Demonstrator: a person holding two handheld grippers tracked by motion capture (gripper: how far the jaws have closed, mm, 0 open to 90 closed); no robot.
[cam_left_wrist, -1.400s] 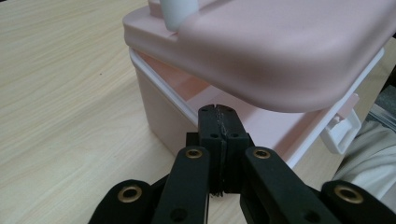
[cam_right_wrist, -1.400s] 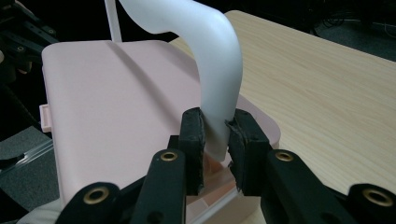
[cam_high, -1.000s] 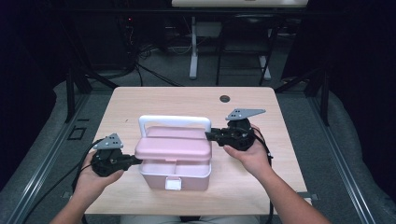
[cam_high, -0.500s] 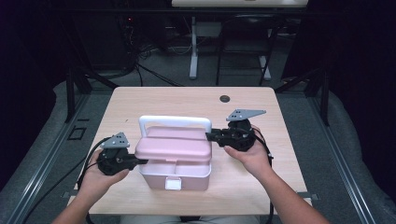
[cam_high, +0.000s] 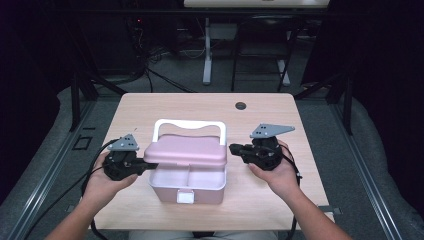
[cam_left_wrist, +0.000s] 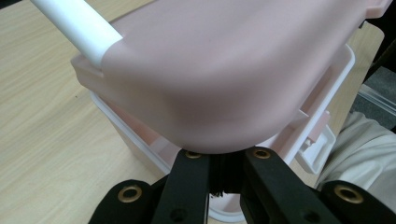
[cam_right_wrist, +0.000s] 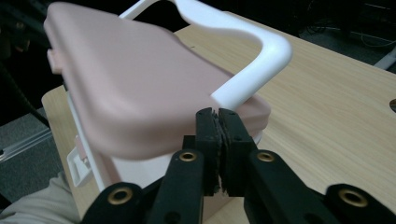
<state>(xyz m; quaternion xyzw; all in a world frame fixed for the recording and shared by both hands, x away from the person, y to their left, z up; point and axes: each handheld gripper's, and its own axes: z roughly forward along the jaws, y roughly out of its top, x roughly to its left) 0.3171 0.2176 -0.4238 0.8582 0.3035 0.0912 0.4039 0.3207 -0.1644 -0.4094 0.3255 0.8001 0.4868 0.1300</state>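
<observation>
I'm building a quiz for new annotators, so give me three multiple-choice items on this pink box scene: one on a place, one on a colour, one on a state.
1. Where is the small dark hole in the table?
A. At the near edge, by the person
B. Beyond the box, toward the far edge
C. Left of the box

2. What colour is the box's handle?
A. White
B. Pink
C. Black

3. How does the lid stand?
A. Latched down flat
B. Raised at the front, with the inside showing
C. Taken off and lying on the table

Answers:
1 B: in the high view the hole sits past the box, near the far edge.
2 A: the handle is white against the pink lid.
3 B: the divided inside shows under the lid's lifted front edge.
</observation>
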